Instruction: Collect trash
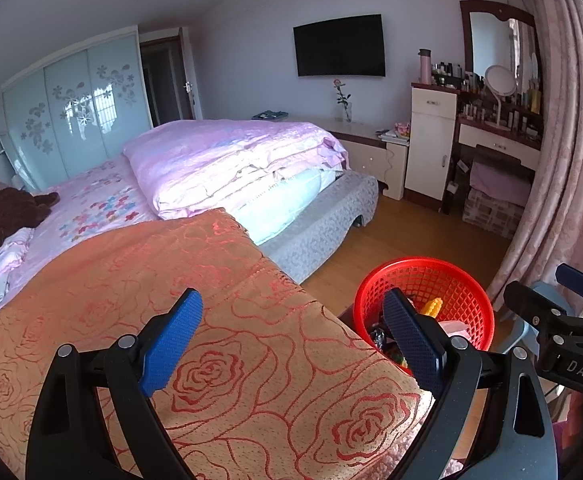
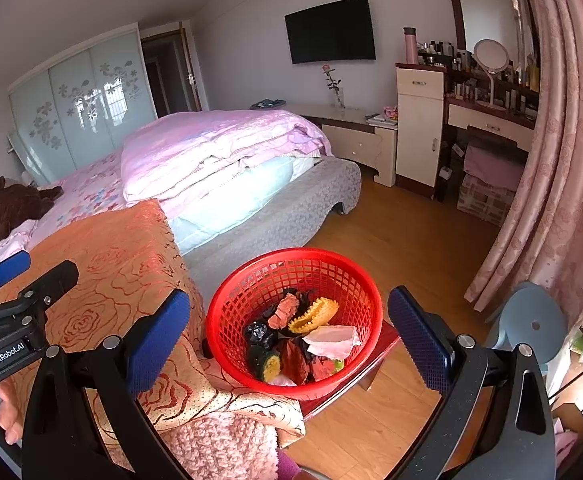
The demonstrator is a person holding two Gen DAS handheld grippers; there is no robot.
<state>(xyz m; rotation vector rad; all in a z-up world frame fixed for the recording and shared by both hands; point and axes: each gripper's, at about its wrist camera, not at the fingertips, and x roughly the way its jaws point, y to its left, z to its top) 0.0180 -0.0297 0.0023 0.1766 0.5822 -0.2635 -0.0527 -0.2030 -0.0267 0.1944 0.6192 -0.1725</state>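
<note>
Both grippers hang released with nothing between their blue pads: the left gripper [image 1: 291, 344] over the orange rose-patterned cloth [image 1: 195, 292], the right gripper [image 2: 289, 340] above the red basket [image 2: 331, 276]. That basket sits on a red stool [image 2: 379, 344] beside the bed [image 2: 275, 216], holding crumpled wrappers, a white tissue [image 2: 329, 342] and 1 yellow corn piece [image 2: 315, 314].

Red mesh basket [image 2: 227, 332] upright on red table [image 2: 387, 340], just beside orange rose-pattern cloth. Inside: crumpled white tissue [image 2: 331, 342], yellow knobbly piece [image 2: 315, 314], pink wad [image 2: 285, 312], black crumpled bits [image 2: 257, 332], reddish-brown scraps [image 2: 295, 360], heaped touching.
</note>
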